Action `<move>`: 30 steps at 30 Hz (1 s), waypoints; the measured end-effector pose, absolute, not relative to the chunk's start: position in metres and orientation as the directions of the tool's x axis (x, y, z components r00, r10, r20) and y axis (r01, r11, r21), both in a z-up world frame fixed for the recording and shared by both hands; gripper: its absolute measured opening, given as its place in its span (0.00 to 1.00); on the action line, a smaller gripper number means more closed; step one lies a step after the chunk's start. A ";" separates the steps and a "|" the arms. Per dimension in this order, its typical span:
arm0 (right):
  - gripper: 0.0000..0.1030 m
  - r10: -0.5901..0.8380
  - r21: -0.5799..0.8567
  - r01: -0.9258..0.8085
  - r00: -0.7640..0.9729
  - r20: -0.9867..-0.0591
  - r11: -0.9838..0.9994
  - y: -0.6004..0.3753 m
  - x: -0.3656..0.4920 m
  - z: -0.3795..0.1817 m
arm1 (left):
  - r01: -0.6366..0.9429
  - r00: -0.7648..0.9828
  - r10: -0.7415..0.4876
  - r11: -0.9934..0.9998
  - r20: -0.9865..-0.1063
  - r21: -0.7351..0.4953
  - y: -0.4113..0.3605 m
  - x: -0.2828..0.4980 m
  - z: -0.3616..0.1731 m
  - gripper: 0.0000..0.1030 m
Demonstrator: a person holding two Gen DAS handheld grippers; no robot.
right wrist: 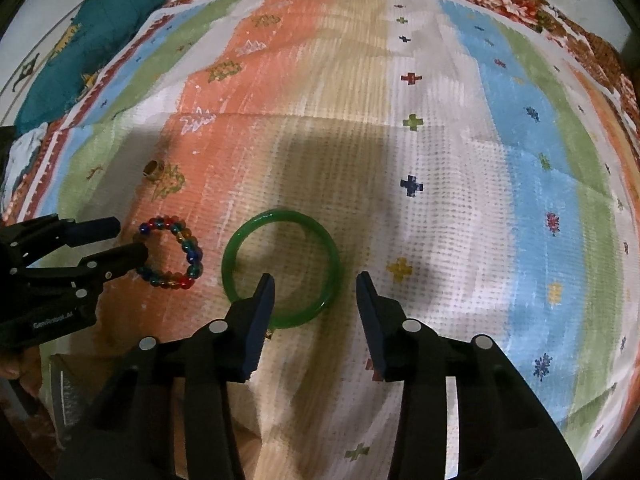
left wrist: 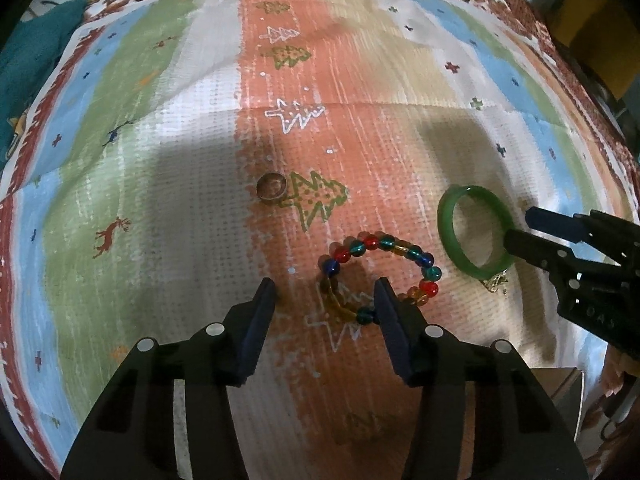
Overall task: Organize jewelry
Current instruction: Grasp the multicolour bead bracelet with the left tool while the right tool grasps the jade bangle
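left tongs (left wrist: 326,294): we hold them wide open, empty, straddling bead bracelet (left wrist: 380,272) for pickup
right tongs (right wrist: 316,290): open, empty, nearing green bangle (right wrist: 282,266)

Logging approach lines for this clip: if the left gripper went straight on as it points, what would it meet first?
Probably the bead bracelet: it lies just ahead of the open left gripper, its near beads between the jaws. Height above the cloth is unclear.

A striped, tree-patterned woven cloth (right wrist: 360,80) carries a green glassy bangle (right wrist: 280,266), a multicoloured beaded bracelet (right wrist: 172,254) and a small metal ring (left wrist: 271,187).
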State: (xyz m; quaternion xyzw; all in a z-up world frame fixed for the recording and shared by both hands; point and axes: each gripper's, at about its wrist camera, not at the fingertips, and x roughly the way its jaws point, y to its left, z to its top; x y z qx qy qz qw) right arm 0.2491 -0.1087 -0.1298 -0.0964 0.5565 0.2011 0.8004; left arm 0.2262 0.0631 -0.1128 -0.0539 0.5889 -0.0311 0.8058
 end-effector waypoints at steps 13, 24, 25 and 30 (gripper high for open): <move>0.20 0.222 0.099 -0.410 0.264 -0.939 0.907 -0.109 0.257 -0.143 | -0.003 0.316 -0.075 0.997 -0.946 -0.080 0.063 0.229 -0.119 0.32; 0.11 0.205 0.075 -0.416 0.276 -0.939 0.906 -0.112 0.256 -0.147 | -0.019 0.317 -0.067 0.997 -0.946 -0.077 0.070 0.228 -0.118 0.10; 0.10 0.205 0.075 -0.416 0.277 -0.939 0.906 -0.113 0.256 -0.146 | -0.022 0.318 -0.069 0.997 -0.945 -0.080 0.069 0.228 -0.117 0.09; 0.08 0.216 0.081 -0.419 0.286 -0.934 0.904 -0.115 0.256 -0.139 | -0.018 0.356 -0.110 0.992 -0.928 -0.125 0.071 0.224 -0.099 0.09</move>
